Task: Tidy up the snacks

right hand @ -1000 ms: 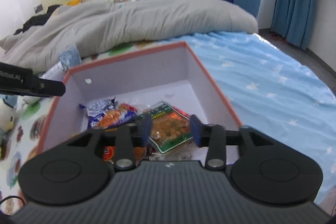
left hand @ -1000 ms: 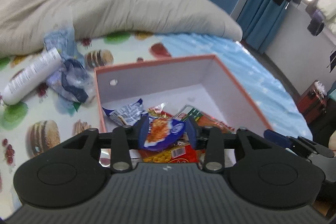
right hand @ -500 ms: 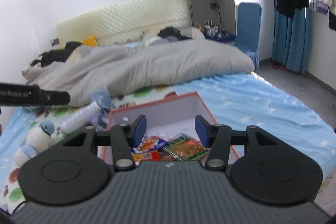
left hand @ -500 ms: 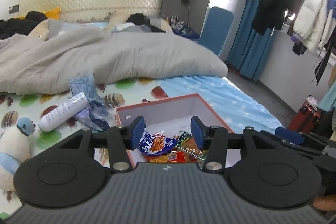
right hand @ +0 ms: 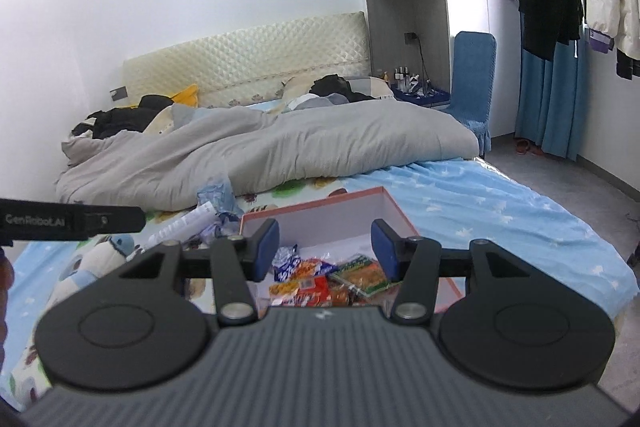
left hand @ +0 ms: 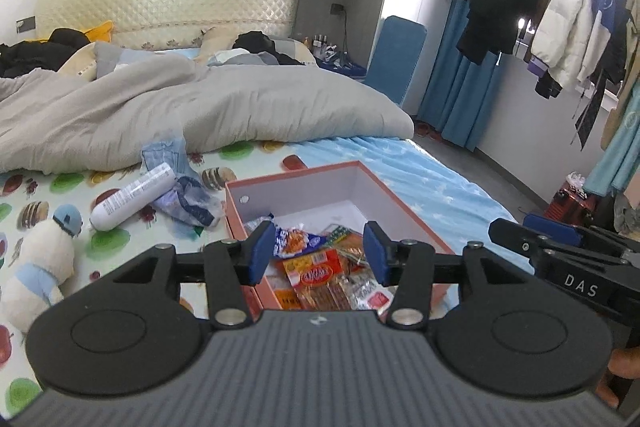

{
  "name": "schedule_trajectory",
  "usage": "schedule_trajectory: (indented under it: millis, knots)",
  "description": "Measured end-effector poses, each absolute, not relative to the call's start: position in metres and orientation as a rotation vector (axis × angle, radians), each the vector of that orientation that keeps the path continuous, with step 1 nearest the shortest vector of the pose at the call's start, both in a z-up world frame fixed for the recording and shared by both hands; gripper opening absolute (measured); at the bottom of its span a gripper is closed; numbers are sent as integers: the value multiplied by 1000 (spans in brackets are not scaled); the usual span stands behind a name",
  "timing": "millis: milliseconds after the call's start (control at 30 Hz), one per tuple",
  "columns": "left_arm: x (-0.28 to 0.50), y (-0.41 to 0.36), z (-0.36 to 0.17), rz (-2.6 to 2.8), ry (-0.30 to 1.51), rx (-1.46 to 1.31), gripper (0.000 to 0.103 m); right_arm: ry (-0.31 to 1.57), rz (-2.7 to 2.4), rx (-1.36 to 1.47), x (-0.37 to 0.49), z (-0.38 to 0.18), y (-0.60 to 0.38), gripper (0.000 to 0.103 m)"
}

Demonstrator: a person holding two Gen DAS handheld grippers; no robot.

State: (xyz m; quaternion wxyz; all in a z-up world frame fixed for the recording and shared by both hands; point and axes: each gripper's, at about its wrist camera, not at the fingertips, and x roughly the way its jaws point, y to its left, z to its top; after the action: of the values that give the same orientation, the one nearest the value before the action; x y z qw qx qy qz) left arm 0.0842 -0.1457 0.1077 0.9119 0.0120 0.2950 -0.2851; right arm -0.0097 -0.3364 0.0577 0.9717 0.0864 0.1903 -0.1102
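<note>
**A:** So where do the snacks stand?

**B:** Nearly all of them sit in the orange-rimmed box (left hand: pixel 384 187) on the bed: a red packet (left hand: pixel 318 273) near the front, a blue-and-white wrapper (left hand: pixel 298 239) toward the left wall, and a green-edged packet (right hand: pixel 362 273) on the right side. They lie loosely heaped, overlapping, at the near end of the box; the far end is bare white floor.

**A:** And the grippers?

**B:** Neither is holding anything. The left gripper (left hand: pixel 316 253) has its blue pads parted, with nothing between them but the view down into the box; its jaws have just been opening and no packet is caught there. The right gripper (right hand: pixel 326 249) also stands parted and empty, raised above the near edge of the box.

**A:** Anything left outside?

**B:** To the left of the box there is a crumpled blue plastic bag (left hand: pixel 188 203) and a white bottle (left hand: pixel 134 197), just beside each other on the fruit-print sheet (left hand: pixel 116 241). A plush toy (left hand: pixel 40 263) lies nearer, further left. I cannot tell whether the bag has any snack in it.

**A:** Your read on progress?

**B:** Mostly finished, I would judge. Collecting looks done; what may remain is tidying the heap or checking that bag. The grey duvet (right hand: pixel 280 143) beyond shows no stray packets.
</note>
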Motion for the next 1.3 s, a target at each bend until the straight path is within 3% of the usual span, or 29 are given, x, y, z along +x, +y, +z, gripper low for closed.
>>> schedule_trajectory:
  millis: [100,200,233,267,333,1300]
  knots:
    - [75,-139,103,-585,619,25,56,385,-237,181,-20,55,-331,54]
    - [69,-131,100,-568,613,23,77,386,-244,184,-31,52,-327,55]
    - [64,-127,100,-560,600,19,87,385,-247,180,-34,50,-325,63]
    - [63,-125,100,-555,591,17,92,381,-250,177,-36,50,-324,79]
    - [58,-120,99,-534,580,19,98,370,-259,168,-40,47,-322,96]
    - [65,-111,87,-495,631,60,101,415,-263,173,-42,29,-310,96]
